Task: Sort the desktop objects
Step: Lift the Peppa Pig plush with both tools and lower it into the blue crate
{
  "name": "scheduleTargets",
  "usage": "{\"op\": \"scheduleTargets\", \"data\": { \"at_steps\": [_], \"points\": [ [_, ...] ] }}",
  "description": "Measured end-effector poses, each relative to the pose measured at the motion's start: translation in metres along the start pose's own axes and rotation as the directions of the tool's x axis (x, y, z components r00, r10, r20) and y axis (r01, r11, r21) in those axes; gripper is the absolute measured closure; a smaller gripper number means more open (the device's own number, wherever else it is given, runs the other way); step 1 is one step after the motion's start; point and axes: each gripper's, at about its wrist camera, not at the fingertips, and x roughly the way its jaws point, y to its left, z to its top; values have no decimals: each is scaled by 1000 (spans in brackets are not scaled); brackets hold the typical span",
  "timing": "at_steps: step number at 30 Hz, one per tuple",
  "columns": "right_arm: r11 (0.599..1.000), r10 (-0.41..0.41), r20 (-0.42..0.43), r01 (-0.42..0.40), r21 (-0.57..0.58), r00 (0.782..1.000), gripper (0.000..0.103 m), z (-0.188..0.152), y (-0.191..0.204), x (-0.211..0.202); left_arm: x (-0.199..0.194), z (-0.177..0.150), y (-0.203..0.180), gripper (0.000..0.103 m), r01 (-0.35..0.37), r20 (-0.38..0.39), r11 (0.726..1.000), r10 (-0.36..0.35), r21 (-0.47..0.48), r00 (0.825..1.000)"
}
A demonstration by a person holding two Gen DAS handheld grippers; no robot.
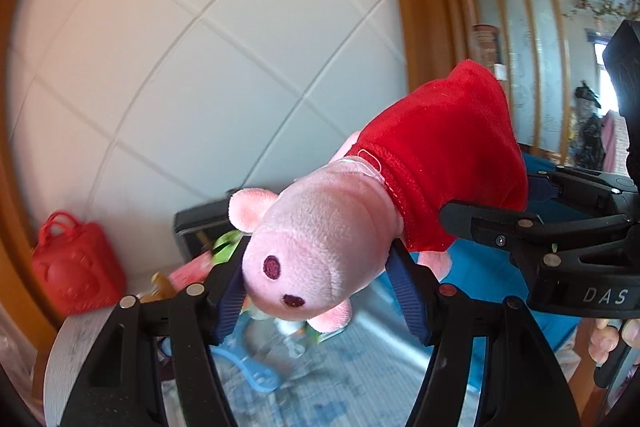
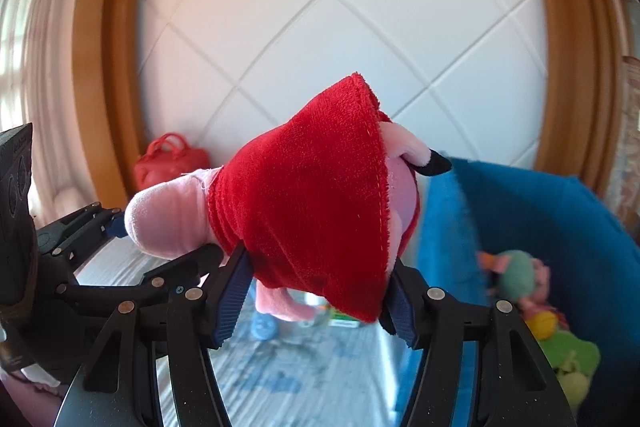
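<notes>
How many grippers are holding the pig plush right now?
2. The left gripper clamps the pig plush at its head; the right gripper clamps its red dress. Both show in each view.

Bright, soft daylight fills both views. The white panelled wall (image 1: pixel 200 67) bows strongly toward the dark vignetted corners. Beneath the tongs the counter (image 2: pixel 280 387) is smeared with motion blur, and the blue bin (image 2: pixel 540 227) edge streaks, while the plush pig (image 1: pixel 320 247) stays sharp.

Both grippers, left (image 1: pixel 316 291) and right (image 2: pixel 316 291), side by side, jaws clamped, angled slightly downward.
</notes>
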Motion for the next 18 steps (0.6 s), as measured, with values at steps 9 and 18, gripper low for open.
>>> {"op": "scheduleTargets", "data": {
  "at_steps": [9,18],
  "points": [
    [976,-175,23,171,134,984,42,-15,-118,-54,32,41,-133,38,159,-11,982,-159,99,987],
    [935,-259,-76,270,232,963,42,-47,-200,-70,74,53,-215,36,227,-162,961,-202,156,966]
  ]
}}
